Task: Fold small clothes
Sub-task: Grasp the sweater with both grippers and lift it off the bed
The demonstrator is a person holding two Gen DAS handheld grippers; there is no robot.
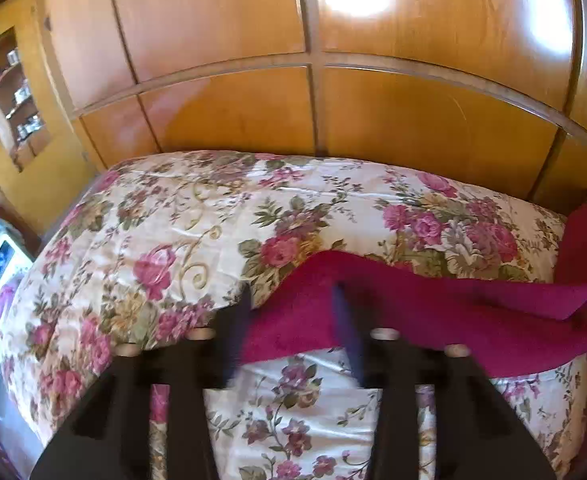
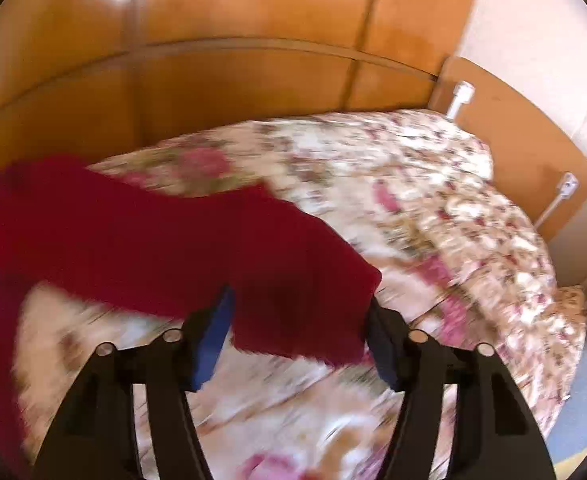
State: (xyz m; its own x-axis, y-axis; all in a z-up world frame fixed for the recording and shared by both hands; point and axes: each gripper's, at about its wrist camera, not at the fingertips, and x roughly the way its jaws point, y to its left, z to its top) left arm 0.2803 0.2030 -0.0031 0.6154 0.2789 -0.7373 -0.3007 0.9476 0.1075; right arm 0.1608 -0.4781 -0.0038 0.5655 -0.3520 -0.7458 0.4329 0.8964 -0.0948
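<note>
Both wrist views low over bed, facing wardrobe, sharing red cloth

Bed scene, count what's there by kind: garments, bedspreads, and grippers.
Red garment: 1
Floral bedspread: 1
Grippers: 2, left gripper and right gripper, each open with a garment edge between its fingers
Total: 4
</note>
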